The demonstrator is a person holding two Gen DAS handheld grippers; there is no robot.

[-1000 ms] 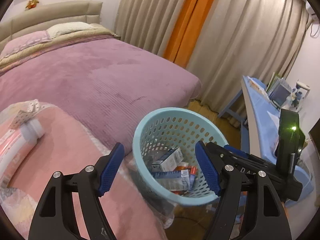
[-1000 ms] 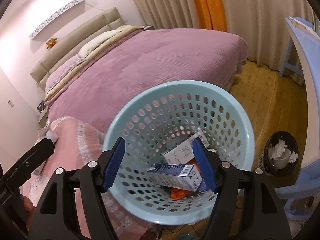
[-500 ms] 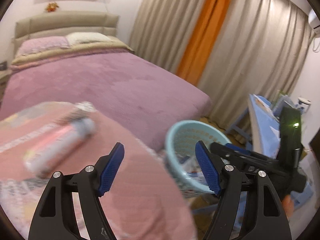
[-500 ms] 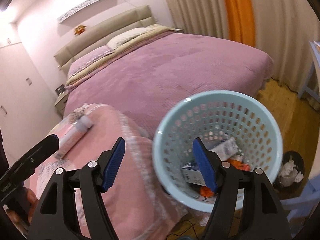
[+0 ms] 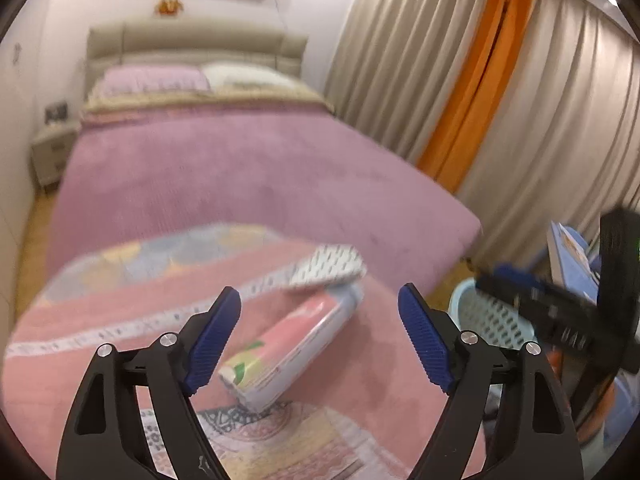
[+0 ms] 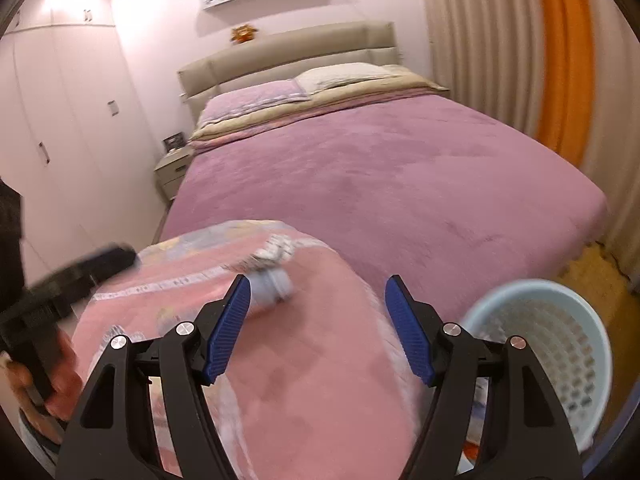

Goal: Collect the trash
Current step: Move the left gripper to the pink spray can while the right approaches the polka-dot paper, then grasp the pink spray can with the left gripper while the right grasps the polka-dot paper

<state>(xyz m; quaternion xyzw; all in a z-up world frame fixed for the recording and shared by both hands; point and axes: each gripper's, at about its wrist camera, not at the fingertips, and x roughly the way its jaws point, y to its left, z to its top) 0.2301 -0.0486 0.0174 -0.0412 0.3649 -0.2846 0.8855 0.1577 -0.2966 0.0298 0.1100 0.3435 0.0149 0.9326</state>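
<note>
Both grippers hang over the pink blanket (image 5: 360,380) w/ jaws spread wide, nothing between them. Left gripper (image 5: 320,338) sits nearest the tube (image 5: 296,346), a pink-and-white squeeze tube lying flat on that blanket, its cap end pointing away twd the bed; the tube shows in the gap betw. the blue pads (image 5: 214,340) but doesn't touch them. Right gripper (image 6: 318,330) hovers over the same blanket, its left pad partly hiding the tube's cap end. Just beyond the cap, on the blanket's far edge, lies a small white dotted piece (image 5: 328,270), prob. a wrapper or blister strip, too blurred to say. Off the blanket's right side, down on the wood floor, stands the light blue basket (image 6: 560,340), perforated walls, contents mostly hidden. Behind the blanket stretches the purple bed (image 6: 380,176), then pillows, beige headboard, and curtains (image 5: 540,120) at right.
</note>
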